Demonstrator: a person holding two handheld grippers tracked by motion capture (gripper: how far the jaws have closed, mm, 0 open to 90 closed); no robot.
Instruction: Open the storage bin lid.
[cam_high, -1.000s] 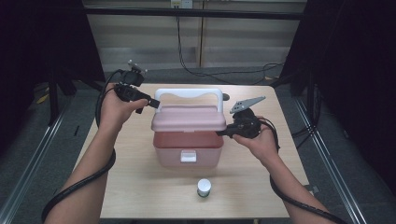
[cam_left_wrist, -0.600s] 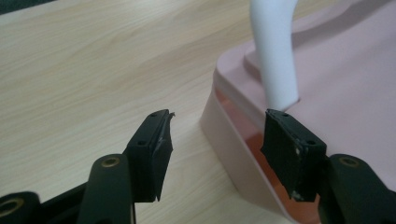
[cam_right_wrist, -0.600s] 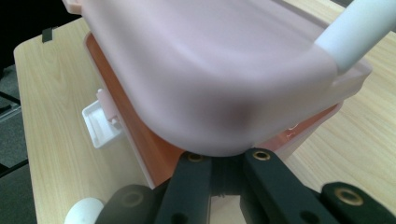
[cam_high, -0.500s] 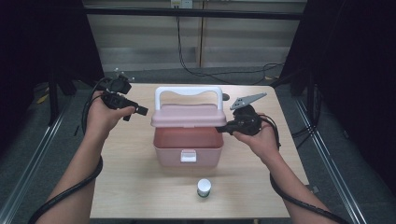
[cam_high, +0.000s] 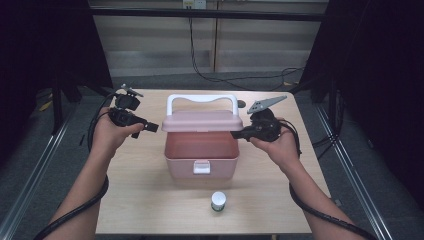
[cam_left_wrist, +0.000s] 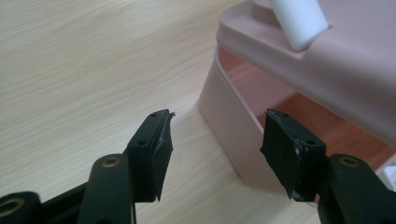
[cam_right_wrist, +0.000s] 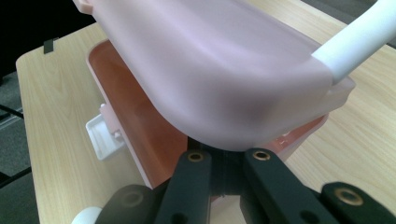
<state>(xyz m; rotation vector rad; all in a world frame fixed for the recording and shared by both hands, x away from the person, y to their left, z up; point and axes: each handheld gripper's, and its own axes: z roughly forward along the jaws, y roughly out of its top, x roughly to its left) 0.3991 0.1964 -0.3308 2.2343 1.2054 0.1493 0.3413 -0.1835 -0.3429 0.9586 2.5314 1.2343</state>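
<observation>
Pink plastic storage box (cam_high: 200, 160) sits mid-table, its hinged pink lid with white handle (cam_high: 202, 120) propped up by the right gripper (cam_high: 239, 134), jaws pinched together under its edge, while the left gripper (cam_high: 152, 128) hovers beside it, jaws apart and empty.

The left gripper (cam_left_wrist: 215, 149) stood open with nothing between its fingers (cam_left_wrist: 152, 154). Beyond the right finger lay a pink box (cam_left_wrist: 229, 126), its lid (cam_left_wrist: 327, 70) raised, a white handle (cam_left_wrist: 299, 21) above. Table (cam_left_wrist: 84, 70) lay beyond the left finger.
</observation>
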